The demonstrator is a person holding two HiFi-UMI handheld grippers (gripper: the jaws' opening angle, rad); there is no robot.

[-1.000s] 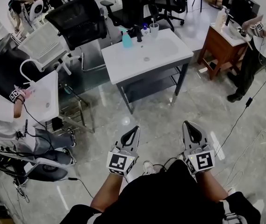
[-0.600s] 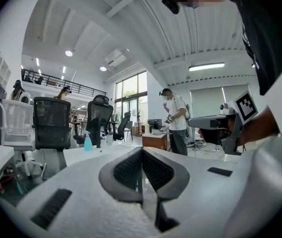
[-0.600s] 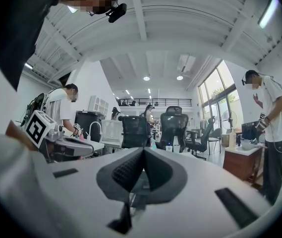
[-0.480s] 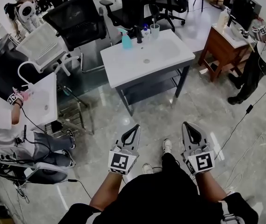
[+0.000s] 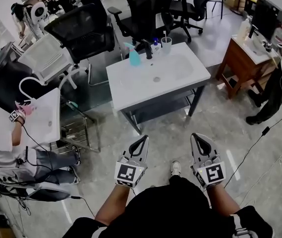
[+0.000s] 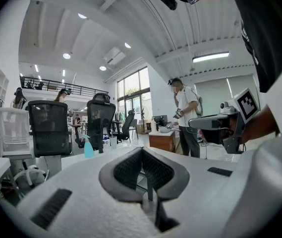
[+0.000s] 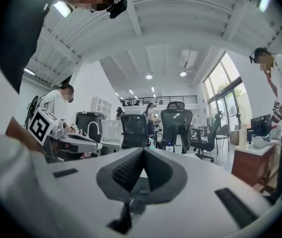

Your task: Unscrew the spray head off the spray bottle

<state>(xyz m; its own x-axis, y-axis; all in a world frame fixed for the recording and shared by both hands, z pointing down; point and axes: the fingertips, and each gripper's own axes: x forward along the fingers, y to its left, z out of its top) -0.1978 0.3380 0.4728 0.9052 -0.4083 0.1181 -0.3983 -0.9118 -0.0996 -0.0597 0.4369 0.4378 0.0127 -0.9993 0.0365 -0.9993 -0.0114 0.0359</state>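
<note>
A teal spray bottle (image 5: pixel 134 57) with a pale spray head stands upright at the back edge of a white basin table (image 5: pixel 131 83), some way ahead of me. It shows small in the left gripper view too, as the spray bottle (image 6: pixel 88 148) beyond the jaws. My left gripper (image 5: pixel 143 139) and right gripper (image 5: pixel 196 136) are held side by side over the floor, well short of the table, both pointing toward it. Both are shut with nothing between the jaws. The closed tips show as the left gripper (image 6: pixel 141 150) and the right gripper (image 7: pixel 143 150) in their own views.
A black faucet (image 5: pixel 146 36), a small bottle and a clear cup (image 5: pixel 166 31) stand beside the spray bottle. Black office chairs (image 5: pixel 84 29) stand behind the table. A seated person works at a basin (image 5: pixel 44 113) on the left, another at a wooden stand (image 5: pixel 242 58) on the right. Cables (image 5: pixel 259 138) lie on the floor.
I have walked toward the basin table; it sits lower and nearer in the head view. Both grippers came along, still shut and side by side.
</note>
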